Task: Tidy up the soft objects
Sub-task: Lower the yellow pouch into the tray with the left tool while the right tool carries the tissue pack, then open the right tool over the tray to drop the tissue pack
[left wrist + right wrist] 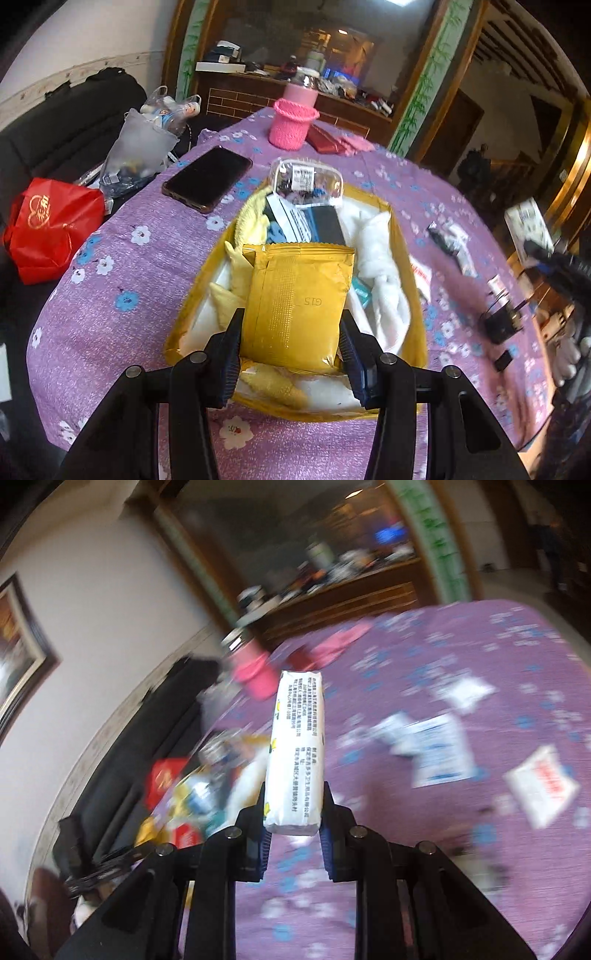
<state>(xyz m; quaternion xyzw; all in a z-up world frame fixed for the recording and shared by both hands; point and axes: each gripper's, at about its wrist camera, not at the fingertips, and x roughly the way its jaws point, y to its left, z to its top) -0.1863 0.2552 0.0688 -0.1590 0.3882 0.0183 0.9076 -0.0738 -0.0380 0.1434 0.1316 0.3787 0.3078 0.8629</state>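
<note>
A: What is hard to read here?

B: The right wrist view is smeared; the flat packets on the purple tablecloth (424, 867) are illegible. Only the white tissue pack (295, 753) is sharp, clamped in the right gripper (293, 821).

A: And the box?

B: The gold box (413, 266) holds yellow cloth (255, 218), a white towel (380, 258) and a clear pouch (308, 182). The left gripper (291, 341) grips a gold foil packet (299, 302) over it.
</note>
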